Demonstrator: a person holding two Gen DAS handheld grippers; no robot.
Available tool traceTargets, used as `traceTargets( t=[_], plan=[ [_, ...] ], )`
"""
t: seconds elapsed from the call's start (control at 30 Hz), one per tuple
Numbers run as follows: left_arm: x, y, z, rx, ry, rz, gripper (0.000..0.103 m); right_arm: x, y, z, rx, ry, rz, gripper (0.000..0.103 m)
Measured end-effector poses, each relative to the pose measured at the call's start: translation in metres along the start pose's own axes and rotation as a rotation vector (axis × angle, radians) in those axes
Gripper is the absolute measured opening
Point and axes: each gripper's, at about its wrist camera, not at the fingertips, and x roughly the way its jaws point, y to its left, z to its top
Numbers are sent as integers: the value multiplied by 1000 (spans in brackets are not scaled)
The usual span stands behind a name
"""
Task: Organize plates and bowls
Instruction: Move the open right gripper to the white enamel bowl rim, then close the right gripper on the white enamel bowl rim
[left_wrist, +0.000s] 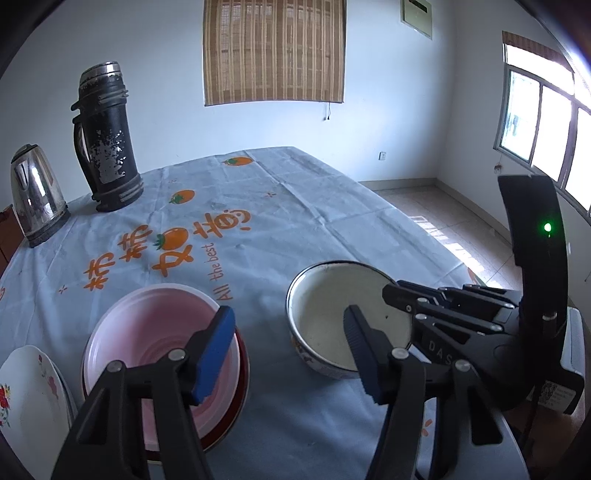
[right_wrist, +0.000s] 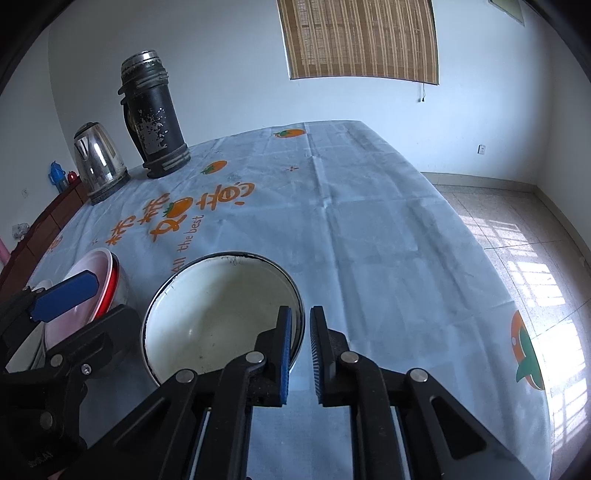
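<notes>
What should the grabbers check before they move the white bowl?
1. Right gripper shut on the white bowl rim, one finger inside, one outside: ok.
2. White bowl empty: ok.
3. Grip firm enough to lift: cannot tell.
4. Left gripper open, holding nothing: ok.
5. Pink bowl empty on top of its stack: ok.
6. Way into the pink bowl free: not ok, a left gripper finger hangs over it.
</notes>
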Motion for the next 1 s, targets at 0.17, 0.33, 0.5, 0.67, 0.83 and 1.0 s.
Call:
traceTargets(
  t=[0.17, 0.33, 0.5, 0.67, 0.83, 1.0],
  plan=[
    [1, -2, -2, 9, 10, -14, 54, -2, -2, 0, 5, -10, -16, 6],
    [4, -10, -5, 34, 32, -38, 46, -4, -16, 2, 44, -15, -72, 6],
    [13, -25, -9, 71, 78, -72, 46, -4, -26, 3, 67, -16, -92, 6],
    [18, -30, -7, 65, 97, -78, 47, -3, -26, 3, 65, -19, -102, 6],
    [21, -32, -1, 15, 110, -141, 47, -1, -32, 2, 82, -13, -113, 7],
    [25, -20, 6, -92, 76, -104, 45, 0, -35, 2, 89, -12, -120, 7]
  ],
)
